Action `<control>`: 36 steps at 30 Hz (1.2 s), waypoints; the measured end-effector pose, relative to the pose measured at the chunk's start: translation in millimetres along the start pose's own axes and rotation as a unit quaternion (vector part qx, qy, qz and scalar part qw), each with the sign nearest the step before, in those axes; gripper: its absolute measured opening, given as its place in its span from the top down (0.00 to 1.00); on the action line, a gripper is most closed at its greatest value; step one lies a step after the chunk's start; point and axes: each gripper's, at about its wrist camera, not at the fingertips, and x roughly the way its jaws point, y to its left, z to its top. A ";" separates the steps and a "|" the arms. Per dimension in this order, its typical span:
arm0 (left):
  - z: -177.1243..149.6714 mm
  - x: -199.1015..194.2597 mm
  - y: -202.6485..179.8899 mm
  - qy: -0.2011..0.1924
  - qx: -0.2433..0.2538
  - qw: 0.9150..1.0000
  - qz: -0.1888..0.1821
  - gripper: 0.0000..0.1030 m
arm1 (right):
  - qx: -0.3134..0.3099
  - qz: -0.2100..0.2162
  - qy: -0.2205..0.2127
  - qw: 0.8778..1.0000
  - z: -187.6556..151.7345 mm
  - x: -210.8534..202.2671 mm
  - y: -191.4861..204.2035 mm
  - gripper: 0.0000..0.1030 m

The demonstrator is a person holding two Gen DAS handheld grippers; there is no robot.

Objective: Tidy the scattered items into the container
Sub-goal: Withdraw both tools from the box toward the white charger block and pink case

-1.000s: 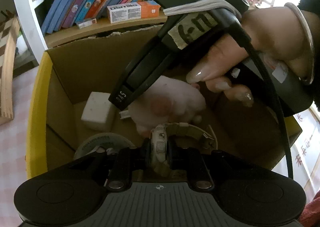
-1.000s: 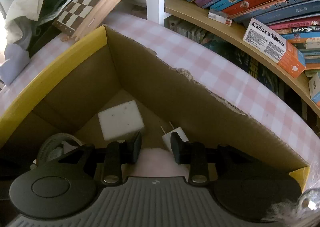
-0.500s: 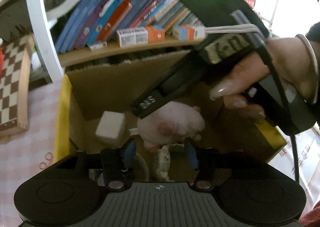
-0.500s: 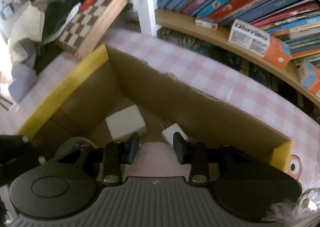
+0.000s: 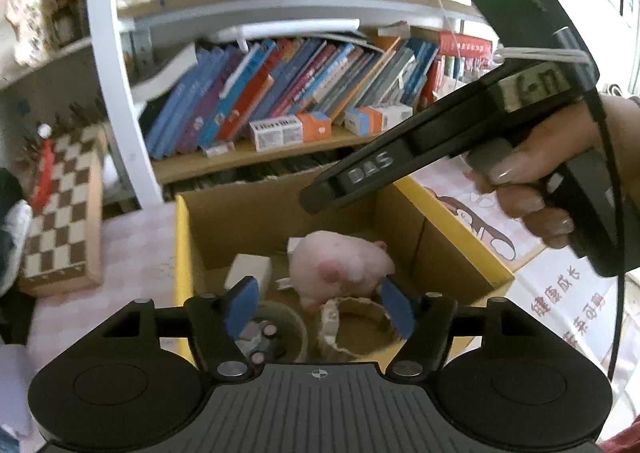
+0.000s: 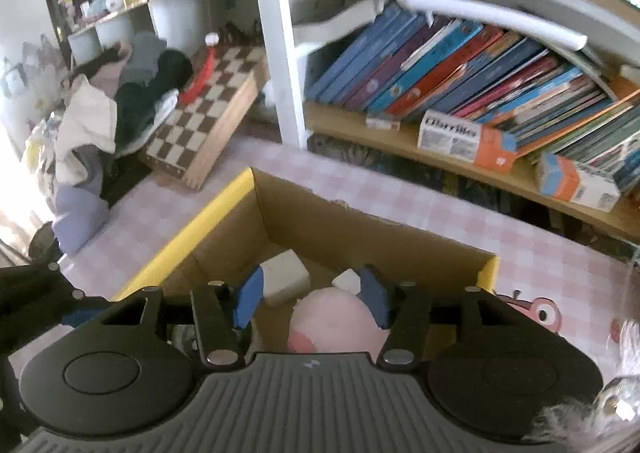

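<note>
Cardboard container (image 5: pixel 448 249), yellow-edged, open-topped, on the pink-checked worktop (image 6: pixel 420 209). Contents now: pink plush toy (image 5: pixel 340 267), white foam block (image 5: pixel 249 271), white plug adapter (image 6: pixel 347 280), pale wristwatch (image 5: pixel 340 323) and a round tin (image 5: pixel 280 323).

Change since a second ago: left tongs (image 5: pixel 318 307), then clamped on the watch, are now opening with nothing between the pads; the watch lies loose in the box beneath them. Right tongs (image 6: pixel 310 297), then closed on the plush, are likewise opening, the toy lying below and free of the pads. Both tools have lifted clear of the box.

Meaning: two items delivered together; both hands are free for whatever remains, though no loose item shows on the worktop in either view.

Surroundings: bookshelf (image 6: pixel 400 133) of leaning books, toothpaste cartons (image 6: pixel 464 139), chessboard (image 6: pixel 208 109), heaped clothes (image 6: pixel 120 101).

Obstructions: the right tool's body crosses above the box in the left view; the box walls stand high.
</note>
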 end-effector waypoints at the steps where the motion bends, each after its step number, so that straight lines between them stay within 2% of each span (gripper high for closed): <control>1: -2.6 -6.8 -0.3 -0.005 0.002 1.000 0.003 0.31 | 0.001 -0.003 -0.007 1.000 -2.5 -7.3 2.5 0.48; 9: -24.5 -57.5 6.5 -0.040 -0.017 0.999 0.024 0.30 | 0.002 -0.042 -0.052 0.998 -33.8 -67.1 23.6 0.44; 16: -46.8 -91.1 13.8 -0.054 -0.041 0.997 0.040 0.25 | 0.015 -0.070 -0.080 0.994 -68.0 -108.3 37.3 0.38; 25: -79.5 -115.2 17.1 -0.049 -0.058 0.996 0.048 0.21 | 0.043 -0.110 -0.087 0.989 -117.6 -134.9 51.4 0.32; 36: -112.2 -122.6 24.9 -0.027 -0.087 0.994 0.064 0.21 | 0.082 -0.130 -0.059 0.986 -167.8 -139.0 66.3 0.28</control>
